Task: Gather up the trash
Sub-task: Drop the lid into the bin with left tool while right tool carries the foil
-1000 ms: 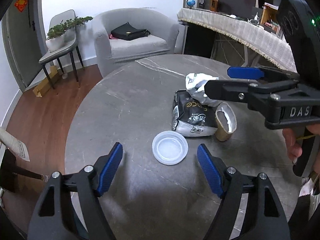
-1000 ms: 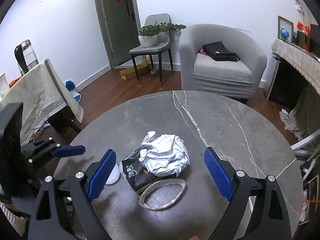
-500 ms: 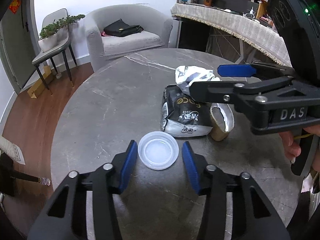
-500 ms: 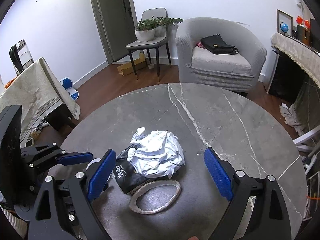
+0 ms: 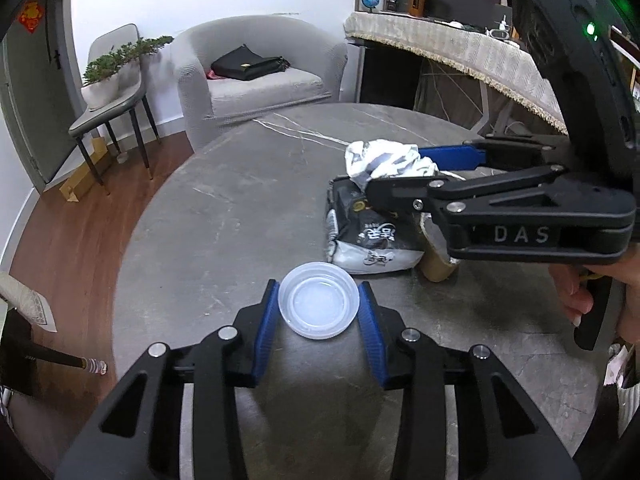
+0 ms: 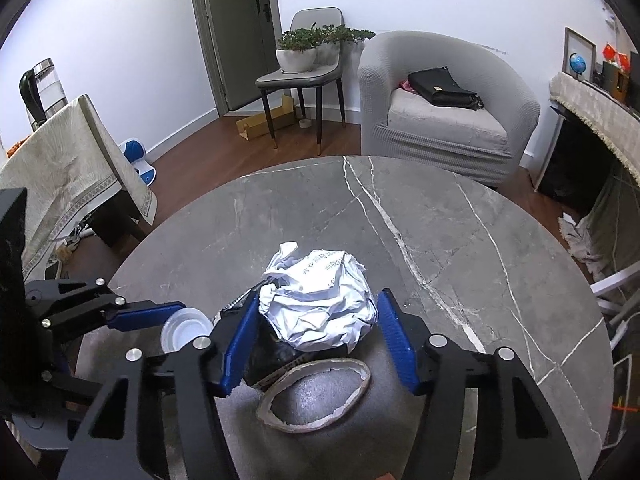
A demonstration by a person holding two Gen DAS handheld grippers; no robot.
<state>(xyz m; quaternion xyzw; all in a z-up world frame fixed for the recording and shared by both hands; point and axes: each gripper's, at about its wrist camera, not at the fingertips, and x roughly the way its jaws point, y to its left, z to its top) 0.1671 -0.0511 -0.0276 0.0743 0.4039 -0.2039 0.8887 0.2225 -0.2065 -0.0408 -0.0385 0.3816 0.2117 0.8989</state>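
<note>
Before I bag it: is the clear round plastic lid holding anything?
Empty: the clear round plastic lid shows only bare plastic inside its rim.

On the round grey marble counter (image 6: 460, 240), the clear plastic lid (image 5: 318, 306) sits left of the black snack bag (image 5: 370, 236). The crumpled white paper ball (image 6: 320, 304) rests on that bag, with the torn brown paper cup (image 6: 316, 396) just right of it, nearer the person.
</note>
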